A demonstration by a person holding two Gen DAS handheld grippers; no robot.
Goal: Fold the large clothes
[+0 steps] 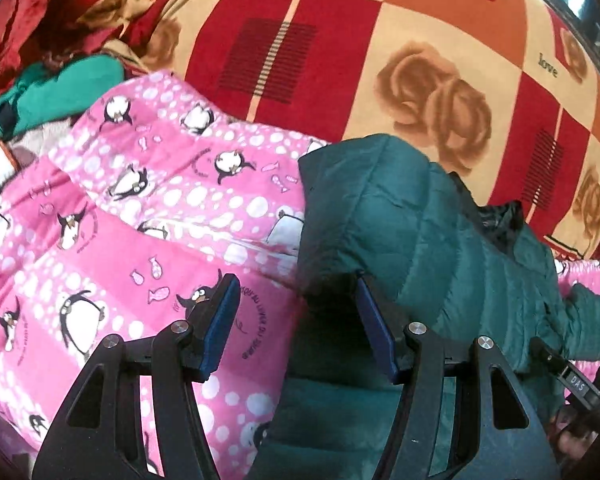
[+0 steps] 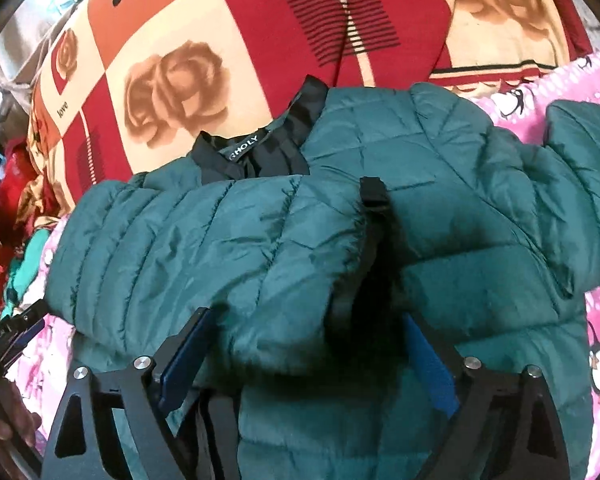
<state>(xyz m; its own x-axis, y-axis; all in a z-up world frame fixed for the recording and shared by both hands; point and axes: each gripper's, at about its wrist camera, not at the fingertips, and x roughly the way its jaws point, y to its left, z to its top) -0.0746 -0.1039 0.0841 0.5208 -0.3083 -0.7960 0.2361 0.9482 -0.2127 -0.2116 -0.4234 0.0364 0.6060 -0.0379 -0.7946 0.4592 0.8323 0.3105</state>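
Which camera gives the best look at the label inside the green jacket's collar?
The right wrist view: the label faces the camera on the black collar lining of the green jacket. In the left wrist view, only a dark scrap of collar shows; no label is visible.

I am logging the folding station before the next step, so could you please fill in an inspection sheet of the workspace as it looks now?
Surface: pink penguin blanket spread over a red, orange and cream checked blanket with roses and the word love.
Job's things: teal puffer jacket lying on the pink blanket, collar and label away from the cameras, one sleeve folded across the front.
Clutter: green garment and red fabric heaped at the far left.
Grippers: left gripper with jaws open over the jacket's edge, nothing clamped; right gripper with jaws open, the folded sleeve between them, not pressed.
Cables: nothing seen.
Surroundings: blurred at the frame edges, cannot tell.
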